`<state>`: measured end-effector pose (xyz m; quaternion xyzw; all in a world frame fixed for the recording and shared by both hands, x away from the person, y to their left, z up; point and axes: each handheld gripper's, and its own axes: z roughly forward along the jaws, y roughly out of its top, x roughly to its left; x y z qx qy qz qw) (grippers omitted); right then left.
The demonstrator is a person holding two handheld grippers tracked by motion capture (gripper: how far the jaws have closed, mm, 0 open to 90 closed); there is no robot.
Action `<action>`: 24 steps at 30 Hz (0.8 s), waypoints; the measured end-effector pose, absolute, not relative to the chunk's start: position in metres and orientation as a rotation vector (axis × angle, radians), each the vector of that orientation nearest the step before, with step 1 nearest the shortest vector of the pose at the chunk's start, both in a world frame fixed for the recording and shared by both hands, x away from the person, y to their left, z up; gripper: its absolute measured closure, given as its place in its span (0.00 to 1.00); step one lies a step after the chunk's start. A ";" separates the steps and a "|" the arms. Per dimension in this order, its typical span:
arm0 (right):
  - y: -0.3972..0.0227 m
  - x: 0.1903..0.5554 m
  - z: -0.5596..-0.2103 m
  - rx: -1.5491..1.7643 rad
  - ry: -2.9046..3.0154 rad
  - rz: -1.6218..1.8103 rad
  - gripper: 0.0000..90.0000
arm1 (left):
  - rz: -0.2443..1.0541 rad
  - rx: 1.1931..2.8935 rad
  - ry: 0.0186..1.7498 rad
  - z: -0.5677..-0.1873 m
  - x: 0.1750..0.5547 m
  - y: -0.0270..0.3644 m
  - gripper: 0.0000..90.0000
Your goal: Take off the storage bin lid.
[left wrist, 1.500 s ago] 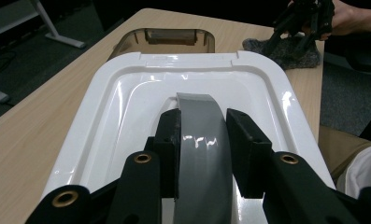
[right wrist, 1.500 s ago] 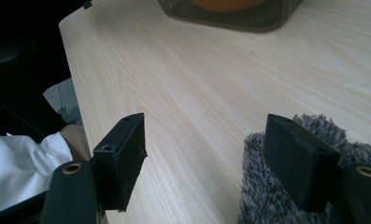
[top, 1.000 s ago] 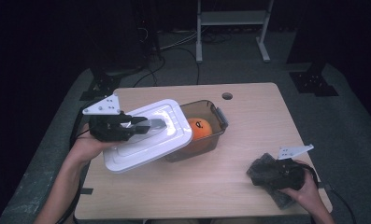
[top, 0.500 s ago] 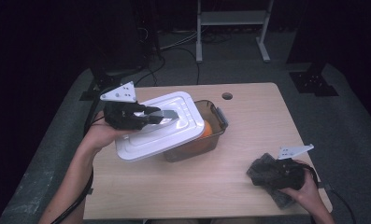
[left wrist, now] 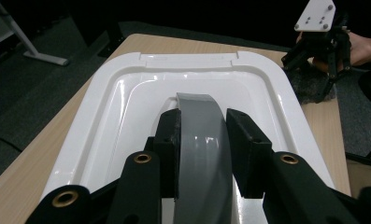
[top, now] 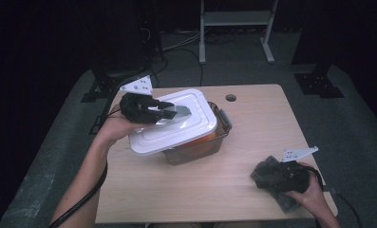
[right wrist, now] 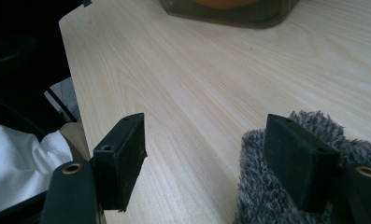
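Over the tub point(top: 214, 142), the left tongs point(top: 169, 110) clamp the lid's grey handle point(left wrist: 203, 140); the right tongs point(right wrist: 204, 158) gape empty.

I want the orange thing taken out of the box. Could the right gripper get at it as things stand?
Probably not: the white lid, held by the left gripper, covers most of the box over the orange thing; the right gripper sits open by the grey cloth.

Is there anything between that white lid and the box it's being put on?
Nothing visible does. The left gripper grips the white lid by its grey handle, and the lid hangs tilted over the brown box. Something orange lies inside, below the box's rim. The grey cloth lies far off.
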<state>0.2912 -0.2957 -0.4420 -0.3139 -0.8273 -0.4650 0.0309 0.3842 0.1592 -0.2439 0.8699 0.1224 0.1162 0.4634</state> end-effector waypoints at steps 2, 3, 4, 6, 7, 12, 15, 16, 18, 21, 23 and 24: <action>-0.296 0.291 -0.441 -0.970 -2.547 -1.432 0.32 | 0.287 2.146 0.294 -0.245 0.389 0.154 0.74; -0.296 0.291 -0.441 -0.970 -2.547 -1.432 0.32 | 0.287 2.146 0.294 -0.245 0.389 0.154 0.74; -0.296 0.291 -0.442 -0.971 -2.546 -1.434 0.32 | 0.281 2.149 0.294 -0.246 0.391 0.152 0.74; -0.296 0.291 -0.442 -0.969 -2.546 -1.434 0.32 | 0.274 2.151 0.294 -0.248 0.394 0.149 0.74; -0.296 0.291 -0.442 -0.969 -2.546 -1.434 0.32 | 0.269 2.152 0.295 -0.249 0.395 0.147 0.74; -0.295 0.291 -0.442 -0.962 -2.547 -1.429 0.32 | 0.259 2.152 0.300 -0.255 0.403 0.141 0.74; -0.296 0.291 -0.442 -0.963 -2.546 -1.431 0.32 | 0.256 2.164 0.304 -0.258 0.407 0.138 0.74; -0.296 0.291 -0.442 -0.964 -2.545 -1.433 0.32 | 0.259 2.169 0.306 -0.260 0.408 0.137 0.74; -0.296 0.291 -0.442 -0.961 -2.546 -1.435 0.32 | 0.254 2.169 0.308 -0.262 0.410 0.135 0.74; -0.296 0.291 -0.442 -0.960 -2.547 -1.433 0.32 | 0.248 2.161 0.312 -0.265 0.414 0.132 0.74; -0.296 0.291 -0.442 -0.959 -2.547 -1.431 0.32 | 0.246 2.169 0.306 -0.267 0.416 0.130 0.74; -0.296 0.291 -0.442 -0.958 -2.548 -1.431 0.32 | 0.249 2.175 0.303 -0.269 0.417 0.129 0.74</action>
